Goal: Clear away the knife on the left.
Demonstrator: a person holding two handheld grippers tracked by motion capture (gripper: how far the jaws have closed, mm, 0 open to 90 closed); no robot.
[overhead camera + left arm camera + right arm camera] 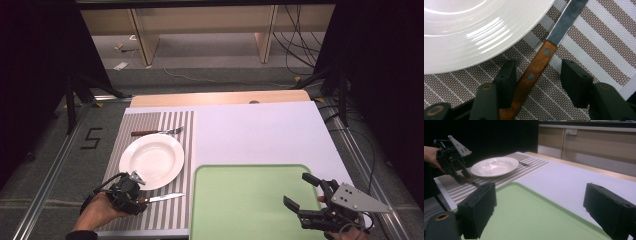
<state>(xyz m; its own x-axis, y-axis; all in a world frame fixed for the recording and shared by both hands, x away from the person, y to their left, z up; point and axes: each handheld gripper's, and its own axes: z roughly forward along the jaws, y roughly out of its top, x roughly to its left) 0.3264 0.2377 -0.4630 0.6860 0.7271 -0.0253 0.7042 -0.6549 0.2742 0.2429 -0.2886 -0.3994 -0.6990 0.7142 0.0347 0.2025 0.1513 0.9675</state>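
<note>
A striped placemat [150, 150] lies along the left edge of the white table [260, 130], with a white plate [151, 161] on it. A fork [157, 132] lies on the mat beyond the plate, toward the far edge. A knife [161, 197] with a wooden handle lies on the mat just on the near side of the plate, blade pointing toward the green tray [245, 200]. The left gripper [537, 75] sits low over the knife handle, its jaws spread to either side of it; one jaw touches or nearly touches the wood, the other stands apart. The right gripper [302, 192] hangs over the tray's near right corner, jaws wide apart and holding nothing
</note>
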